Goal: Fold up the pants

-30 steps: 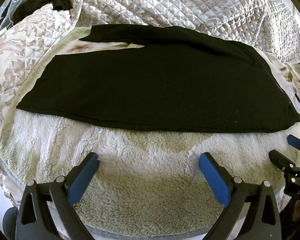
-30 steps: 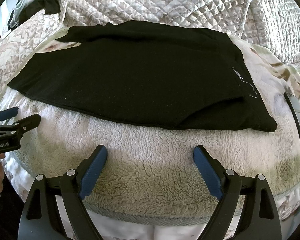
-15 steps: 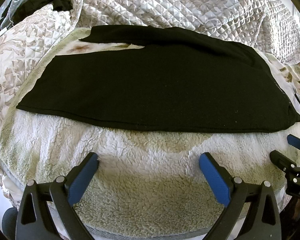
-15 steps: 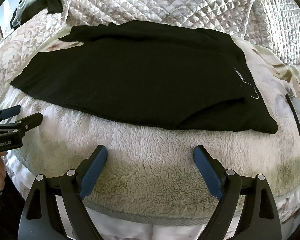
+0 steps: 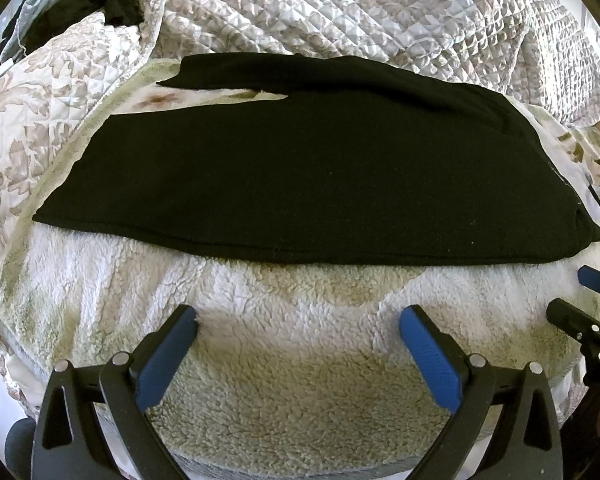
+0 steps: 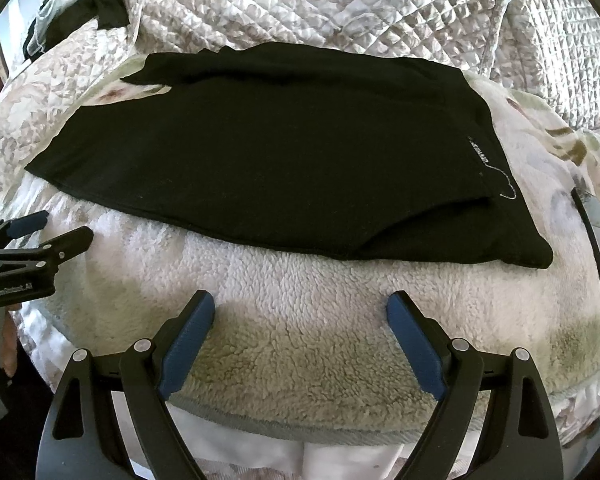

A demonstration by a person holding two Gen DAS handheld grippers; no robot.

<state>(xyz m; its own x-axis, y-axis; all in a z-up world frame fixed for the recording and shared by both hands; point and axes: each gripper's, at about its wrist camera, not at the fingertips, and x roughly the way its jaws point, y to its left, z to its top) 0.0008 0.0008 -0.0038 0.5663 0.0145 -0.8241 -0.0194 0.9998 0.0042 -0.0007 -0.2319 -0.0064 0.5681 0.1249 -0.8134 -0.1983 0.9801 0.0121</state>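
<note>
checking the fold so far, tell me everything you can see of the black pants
The pants are plain black, of a soft matte knit as it looks. They lie flat across a fleece blanket, touching only it, and are folded lengthwise so one leg covers the other. The far leg's end pokes out at the far left. At the right end a lower layer sticks out beneath the top one, near a small white label and a loose thread. Both tongs are open, short of the near hem.

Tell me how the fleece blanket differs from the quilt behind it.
The fleece blanket is fuzzy and cream-green; the quilt is smooth, stitched in diamonds, with a leaf print. The blanket lies fairly flat under the black pants; the quilt is bunched up behind them. Both are pale bedding.
</note>
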